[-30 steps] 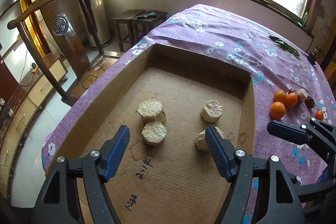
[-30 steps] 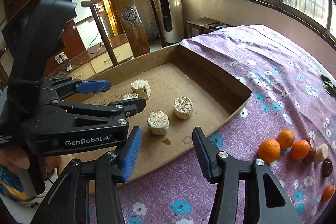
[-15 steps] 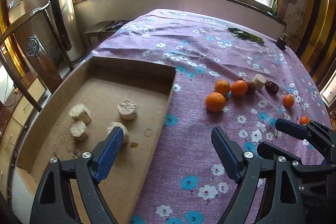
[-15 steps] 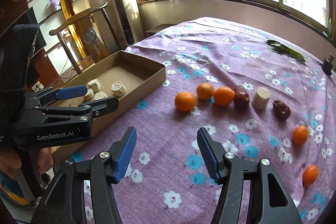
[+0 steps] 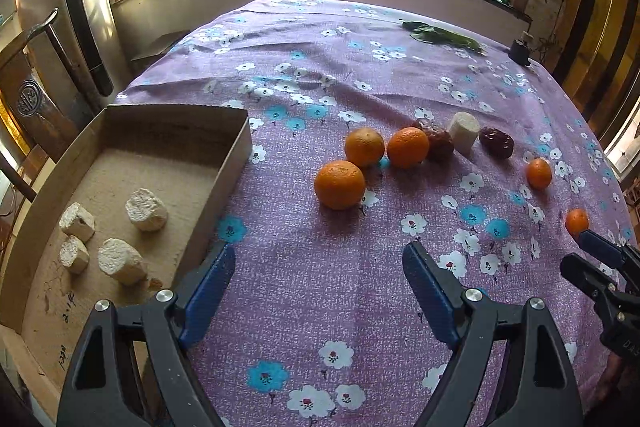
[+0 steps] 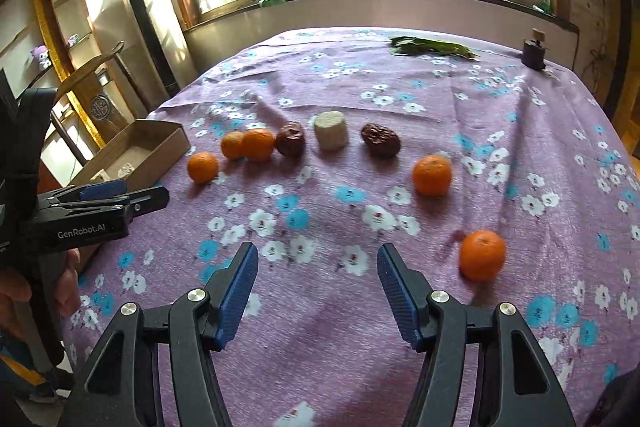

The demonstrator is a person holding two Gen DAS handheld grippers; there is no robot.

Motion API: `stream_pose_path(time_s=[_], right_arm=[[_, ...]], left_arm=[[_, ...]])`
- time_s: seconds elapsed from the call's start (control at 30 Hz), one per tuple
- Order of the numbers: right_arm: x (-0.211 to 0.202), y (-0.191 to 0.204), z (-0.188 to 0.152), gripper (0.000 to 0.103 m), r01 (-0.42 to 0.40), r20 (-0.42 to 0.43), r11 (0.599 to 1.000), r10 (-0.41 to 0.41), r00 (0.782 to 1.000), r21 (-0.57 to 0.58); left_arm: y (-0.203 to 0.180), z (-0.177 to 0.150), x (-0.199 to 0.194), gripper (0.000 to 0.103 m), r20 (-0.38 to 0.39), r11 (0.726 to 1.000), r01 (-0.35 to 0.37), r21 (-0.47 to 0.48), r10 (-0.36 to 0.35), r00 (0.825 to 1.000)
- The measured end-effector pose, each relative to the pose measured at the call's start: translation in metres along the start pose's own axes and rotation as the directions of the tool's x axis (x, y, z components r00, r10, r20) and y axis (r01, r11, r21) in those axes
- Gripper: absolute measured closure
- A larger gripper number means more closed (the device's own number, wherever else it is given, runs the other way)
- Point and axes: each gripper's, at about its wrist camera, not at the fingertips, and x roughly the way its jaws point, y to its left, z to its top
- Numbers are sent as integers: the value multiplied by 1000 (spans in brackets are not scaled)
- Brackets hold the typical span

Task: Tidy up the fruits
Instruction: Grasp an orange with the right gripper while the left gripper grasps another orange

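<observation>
Five oranges [image 6: 432, 175] and two dates [image 6: 380, 140] lie scattered.

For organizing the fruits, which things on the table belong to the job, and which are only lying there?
Belong to the job:
oranges
dark red dates
white chunk
cardboard box

Only lying there:
green leaves
small dark object

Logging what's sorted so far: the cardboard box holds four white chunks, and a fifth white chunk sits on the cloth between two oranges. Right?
Not quite. The fifth white chunk sits between two dark red fruits, not oranges, as the right wrist view shows. The cardboard box does hold four.
</observation>
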Motion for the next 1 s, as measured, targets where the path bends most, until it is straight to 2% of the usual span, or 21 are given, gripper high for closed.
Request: stream_pose_path(time_s=[0.23,0.37,0.53,0.67,0.73,0.87,1.0], right_arm=[[-10,-56,-5,37,137,19,981,-141,990,135],[-6,-72,-5,37,208,-7,967,-210,978,150],[6,-82,0,39,224,-33,964,-222,974,144],[20,-83,4,63,247,-72,963,-240,968,109],[24,-84,3,68,225,-76,968,-218,973,107],[18,-84,1,68,225,-71,968,-219,973,106],[6,-85,2,68,181,-24,974,-180,983,138]], left_arm=[[-12,3,10,18,-10,1000,15,14,-15,1000],[-13,5,16,18,-21,1000,18,11,-17,1000],[-10,8,22,18,-27,1000,16,-6,-16,999],[-8,10,26,18,-30,1000,8,-13,-8,1000],[-6,11,28,18,-33,1000,3,-18,-3,999],[-4,14,31,18,-29,999,-9,-31,8,1000],[-4,18,36,18,-27,999,-19,-36,18,999]])
